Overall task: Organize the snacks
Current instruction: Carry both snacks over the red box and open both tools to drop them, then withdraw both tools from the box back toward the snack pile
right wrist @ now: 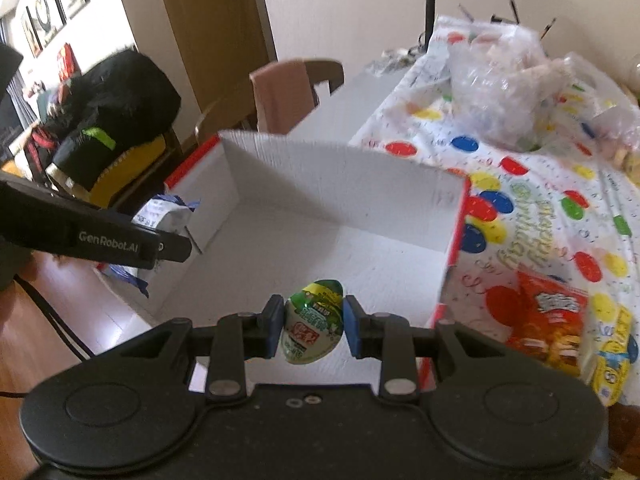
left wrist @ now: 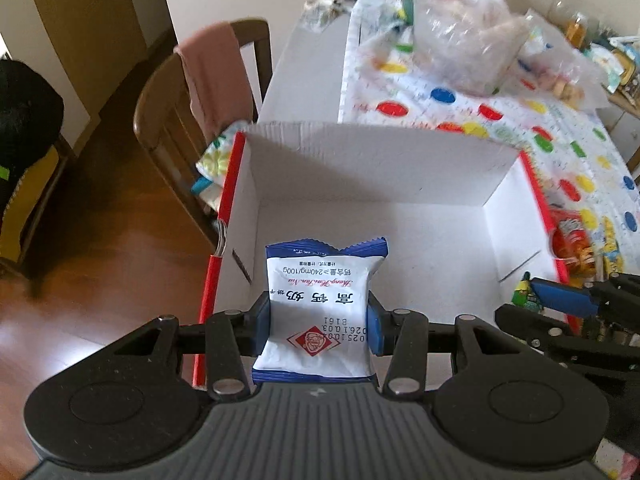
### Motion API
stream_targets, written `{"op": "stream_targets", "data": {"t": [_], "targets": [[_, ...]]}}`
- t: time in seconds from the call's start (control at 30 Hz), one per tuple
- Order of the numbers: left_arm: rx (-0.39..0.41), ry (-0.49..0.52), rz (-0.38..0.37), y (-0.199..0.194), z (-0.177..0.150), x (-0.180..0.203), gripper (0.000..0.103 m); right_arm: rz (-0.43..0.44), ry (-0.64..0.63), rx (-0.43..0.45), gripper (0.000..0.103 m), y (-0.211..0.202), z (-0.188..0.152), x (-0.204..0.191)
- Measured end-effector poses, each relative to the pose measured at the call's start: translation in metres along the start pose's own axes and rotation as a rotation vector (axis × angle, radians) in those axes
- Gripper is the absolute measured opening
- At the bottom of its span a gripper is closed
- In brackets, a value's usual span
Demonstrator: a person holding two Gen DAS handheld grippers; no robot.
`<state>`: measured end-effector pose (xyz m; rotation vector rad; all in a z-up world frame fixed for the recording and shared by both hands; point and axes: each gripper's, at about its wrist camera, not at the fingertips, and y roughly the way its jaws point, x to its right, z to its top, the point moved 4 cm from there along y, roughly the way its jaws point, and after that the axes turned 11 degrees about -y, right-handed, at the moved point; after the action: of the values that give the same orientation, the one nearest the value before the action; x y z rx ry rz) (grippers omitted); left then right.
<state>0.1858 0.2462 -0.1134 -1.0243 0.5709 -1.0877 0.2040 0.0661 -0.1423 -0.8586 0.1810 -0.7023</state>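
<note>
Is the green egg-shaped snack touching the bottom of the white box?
Cannot tell. In the right wrist view the green egg-shaped snack sits pinched in the right gripper over the white box floor, but no gap or contact shows plainly.

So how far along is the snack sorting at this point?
Early. The white box shows nothing inside yet. In hand: the left hand-held gripper holds a blue-and-white packet and the right hand-held gripper a green egg-shaped snack, both over the box. Left: the orange bag and the yellow packet beside it.
</note>
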Motion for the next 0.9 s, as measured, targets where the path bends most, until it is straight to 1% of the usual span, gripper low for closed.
{"op": "stream_targets", "data": {"t": [0.17, 0.37, 0.5, 0.63, 0.77, 0.9], "targets": [[-0.037, 0.017, 0.003, 0.024, 0.001, 0.002, 0.045, -0.005, -0.006, -0.058, 0.03, 0.028, -0.003, -0.006], [-0.077, 0.108, 0.031, 0.046, -0.014, 0.011, 0.045, -0.004, -0.023, -0.119, 0.03, 0.046, -0.011, -0.011], [-0.105, 0.122, 0.05, 0.058, -0.022, 0.013, 0.045, -0.007, -0.033, -0.145, 0.031, 0.05, -0.016, -0.014], [-0.117, 0.119, 0.057, 0.065, -0.025, 0.011, 0.046, -0.01, -0.027, -0.151, 0.033, 0.051, -0.017, -0.015], [-0.114, 0.11, 0.046, 0.063, -0.028, 0.009, 0.046, -0.012, -0.025, -0.15, 0.032, 0.05, -0.018, -0.016], [-0.096, 0.099, 0.031, 0.057, -0.028, 0.007, 0.047, -0.012, -0.011, -0.137, 0.034, 0.045, -0.017, -0.013]]}}
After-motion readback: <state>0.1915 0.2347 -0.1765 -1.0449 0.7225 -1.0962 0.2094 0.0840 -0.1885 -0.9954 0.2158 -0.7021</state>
